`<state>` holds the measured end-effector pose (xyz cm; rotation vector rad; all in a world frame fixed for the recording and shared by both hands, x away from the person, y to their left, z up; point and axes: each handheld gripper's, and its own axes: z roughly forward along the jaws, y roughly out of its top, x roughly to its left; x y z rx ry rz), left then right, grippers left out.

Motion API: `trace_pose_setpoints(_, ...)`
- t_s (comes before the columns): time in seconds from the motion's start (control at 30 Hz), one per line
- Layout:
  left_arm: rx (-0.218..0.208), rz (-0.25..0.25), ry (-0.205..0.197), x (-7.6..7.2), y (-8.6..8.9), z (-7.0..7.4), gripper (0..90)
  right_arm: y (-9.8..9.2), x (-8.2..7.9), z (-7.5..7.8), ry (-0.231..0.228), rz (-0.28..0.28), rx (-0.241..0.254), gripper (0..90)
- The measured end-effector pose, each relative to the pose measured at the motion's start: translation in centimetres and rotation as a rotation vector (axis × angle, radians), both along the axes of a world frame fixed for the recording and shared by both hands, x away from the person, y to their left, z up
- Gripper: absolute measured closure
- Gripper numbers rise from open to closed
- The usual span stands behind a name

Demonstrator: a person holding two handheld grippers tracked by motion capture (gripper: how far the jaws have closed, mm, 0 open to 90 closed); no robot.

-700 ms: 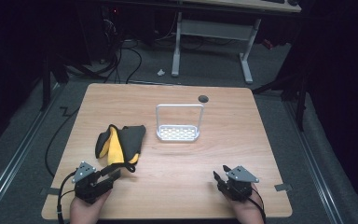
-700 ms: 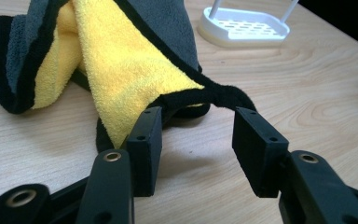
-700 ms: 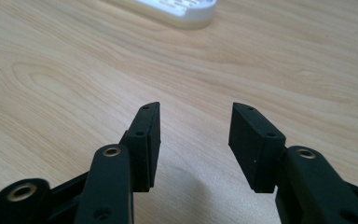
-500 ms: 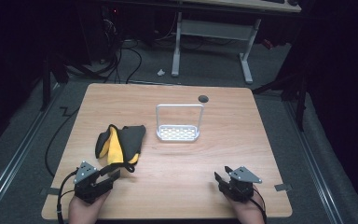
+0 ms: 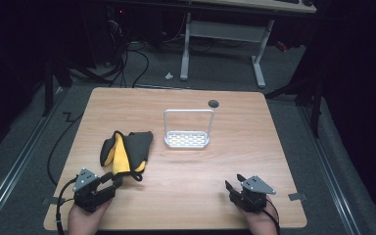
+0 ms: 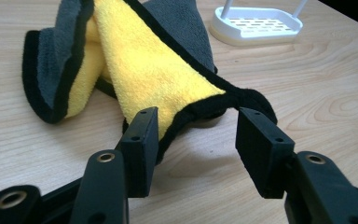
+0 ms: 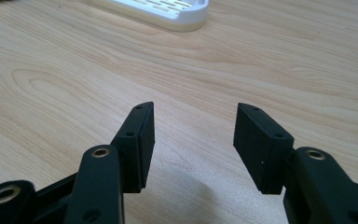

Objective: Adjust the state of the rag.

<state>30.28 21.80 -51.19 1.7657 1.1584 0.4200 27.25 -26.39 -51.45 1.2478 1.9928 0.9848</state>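
While the left tongs [image 6: 193, 128] stood open around the cloth [image 6: 158, 70] corner and the right tongs [image 7: 193, 126] gaped empty, a clean pinch required advancing onto the hem before closing.

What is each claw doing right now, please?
Left claw: open, a corner of the yellow and grey cloth between its jaws, not gripped.
Right claw: open, holding nothing.
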Motion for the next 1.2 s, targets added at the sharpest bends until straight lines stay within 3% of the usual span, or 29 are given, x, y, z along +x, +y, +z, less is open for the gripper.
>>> trace_pose_setpoints(0.27,0.034,0.014,-0.066,0.3,0.1,0.4,34.5,0.1,0.1,0.0,0.0,0.004,0.005,47.9)
trace_pose_setpoints(0.43,0.056,0.02,-0.036,1.5,-0.2,-0.5,31.8,0.2,0.2,-0.1,0.009,0.003,0.003,47.4)
trace_pose_setpoints(0.5,0.085,0.031,-0.028,1.8,-0.3,-0.7,32.0,0.2,0.2,-0.1,0.01,0.004,0.003,47.3)
trace_pose_setpoints(0.6,0.098,0.011,-0.001,2.0,-0.5,-1.0,39.9,0.2,0.2,-0.1,0.008,0.006,0.0,47.1)
trace_pose_setpoints(0.63,0.11,0.0,0.01,2.1,-0.6,-1.1,47.0,0.2,0.2,-0.1,0.009,0.008,0.0,47.1)
trace_pose_setpoints(0.67,0.122,-0.009,0.013,2.1,-0.7,-1.2,64.2,0.2,0.2,-0.2,0.011,0.008,0.0,47.1)
trace_pose_setpoints(0.77,0.154,-0.02,0.016,1.9,-1.1,-1.3,79.4,0.2,0.2,-0.2,0.012,0.008,-0.001,47.2)
trace_pose_setpoints(0.97,0.162,-0.066,0.008,1.3,-2.2,-1.1,81.3,0.2,0.2,-0.2,0.014,0.004,-0.002,47.5)
trace_pose_setpoints(1.2,0.158,-0.176,0.012,0.0,-5.0,-1.2,81.3,0.2,0.2,-0.3,0.017,0.0,-0.001,47.4)
